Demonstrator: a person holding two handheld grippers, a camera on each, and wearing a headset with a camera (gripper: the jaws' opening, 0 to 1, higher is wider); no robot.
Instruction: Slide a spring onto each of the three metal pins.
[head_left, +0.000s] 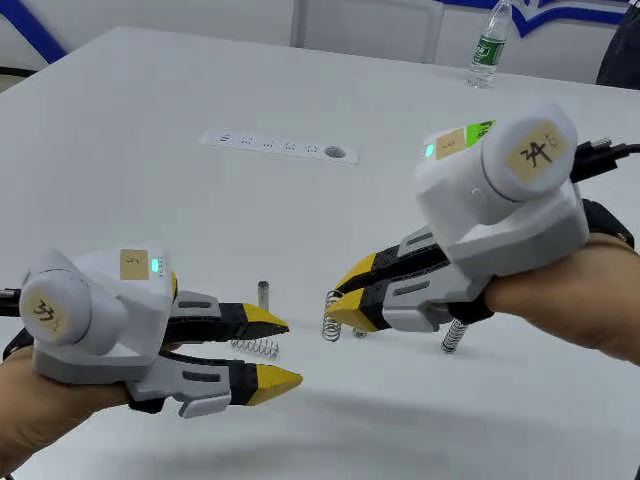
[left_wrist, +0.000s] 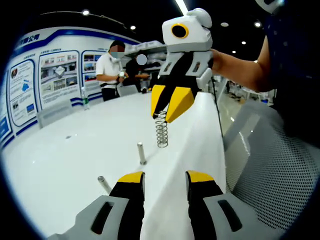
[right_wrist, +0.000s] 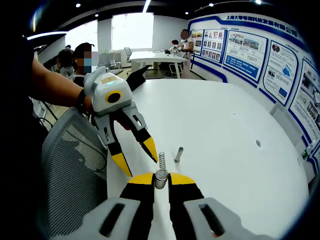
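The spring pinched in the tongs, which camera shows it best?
The left gripper view: the spring shows full length under the right tongs. The right gripper view sees it foreshortened; the head view shows it partly hidden.

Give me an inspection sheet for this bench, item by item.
Surface: white table.
Job's things: bare pin upright; held spring upright in the right tongs; loose spring lying flat; tilted spring beside the right tongs.
Clutter: water bottle at the far edge; socket strip set in the table.
Tongs: left tongs open, holding nothing; right tongs shut on the held spring.
Cables: black cable leaving the right tongs' body.
Surroundings: display boards on the wall, mesh chair, people standing behind.
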